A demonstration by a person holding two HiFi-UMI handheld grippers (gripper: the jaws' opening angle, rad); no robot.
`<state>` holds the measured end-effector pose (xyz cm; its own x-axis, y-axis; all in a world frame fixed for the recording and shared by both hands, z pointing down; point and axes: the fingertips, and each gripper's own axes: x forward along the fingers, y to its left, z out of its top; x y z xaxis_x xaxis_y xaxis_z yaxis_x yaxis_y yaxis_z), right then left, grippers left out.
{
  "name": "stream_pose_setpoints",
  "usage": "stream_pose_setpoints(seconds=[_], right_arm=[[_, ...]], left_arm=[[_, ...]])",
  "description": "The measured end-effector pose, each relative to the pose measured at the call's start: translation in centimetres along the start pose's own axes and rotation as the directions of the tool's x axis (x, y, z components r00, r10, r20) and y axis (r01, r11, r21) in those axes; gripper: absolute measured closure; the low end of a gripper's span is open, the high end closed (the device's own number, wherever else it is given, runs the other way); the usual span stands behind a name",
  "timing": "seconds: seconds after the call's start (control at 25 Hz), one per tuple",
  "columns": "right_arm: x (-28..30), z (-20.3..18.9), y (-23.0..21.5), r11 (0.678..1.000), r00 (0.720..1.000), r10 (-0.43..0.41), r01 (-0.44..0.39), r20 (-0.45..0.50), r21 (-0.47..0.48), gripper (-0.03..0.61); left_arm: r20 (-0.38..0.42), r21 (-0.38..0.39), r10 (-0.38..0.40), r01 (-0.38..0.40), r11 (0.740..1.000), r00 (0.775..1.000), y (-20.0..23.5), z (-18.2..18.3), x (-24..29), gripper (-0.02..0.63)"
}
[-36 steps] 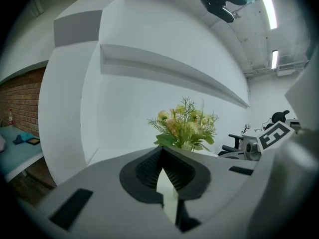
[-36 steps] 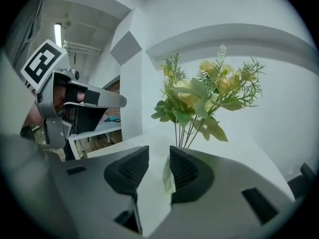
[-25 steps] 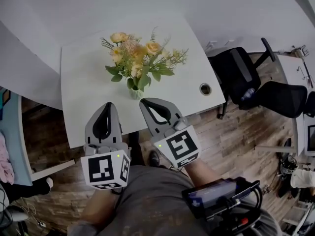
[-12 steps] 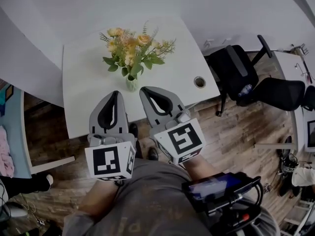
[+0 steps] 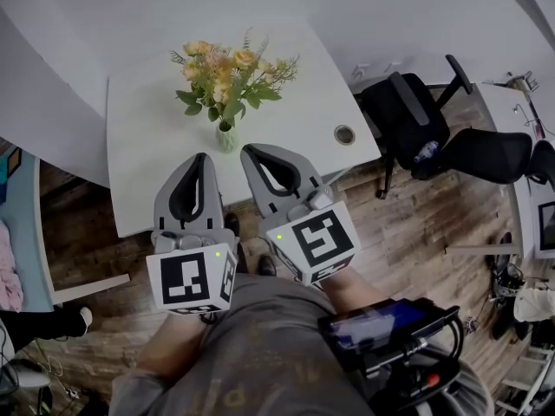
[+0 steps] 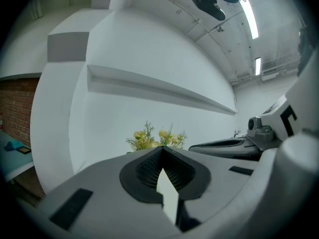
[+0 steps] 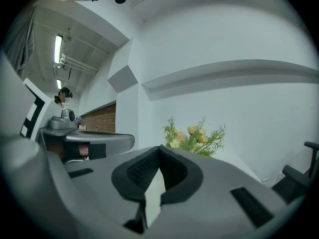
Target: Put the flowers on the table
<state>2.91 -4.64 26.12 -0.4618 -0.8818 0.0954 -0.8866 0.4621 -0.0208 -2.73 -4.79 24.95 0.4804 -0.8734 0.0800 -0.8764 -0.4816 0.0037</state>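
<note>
A bunch of yellow and peach flowers [image 5: 227, 81] with green leaves stands upright in a small glass vase [image 5: 226, 137] on the white table [image 5: 139, 146]. Both grippers hang over the table's near edge, a short way back from the vase. My left gripper [image 5: 200, 158] is shut with nothing in it, its tips just left of the vase. My right gripper [image 5: 246, 150] is shut and empty too, its tips just right of the vase. The flowers [image 6: 155, 139] peek over the closed jaws in the left gripper view, and the flowers [image 7: 193, 136] show likewise in the right gripper view.
A round cable hole [image 5: 344, 134] sits near the table's right corner. Two black office chairs [image 5: 408, 120] [image 5: 494, 156] stand on the wooden floor at the right. Another white desk [image 5: 43, 128] lies at the left. The person's body fills the bottom of the head view.
Both grippers have drawn back from the vase towards the person, and a gap now lies between their tips and it. The flowers stay on the table.
</note>
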Motion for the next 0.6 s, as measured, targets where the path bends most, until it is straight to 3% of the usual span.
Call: stream_pose_setpoints(seconds=[0.6], right_arm=[[0.11,-0.02,1.05,1.000,1.000,0.019,-0.019,0.002,-0.006,0.572]], left_arm=[[0.006,-0.005,-0.005,0.005,1.000,1.000,0.29,0.04,-0.51,0.609]])
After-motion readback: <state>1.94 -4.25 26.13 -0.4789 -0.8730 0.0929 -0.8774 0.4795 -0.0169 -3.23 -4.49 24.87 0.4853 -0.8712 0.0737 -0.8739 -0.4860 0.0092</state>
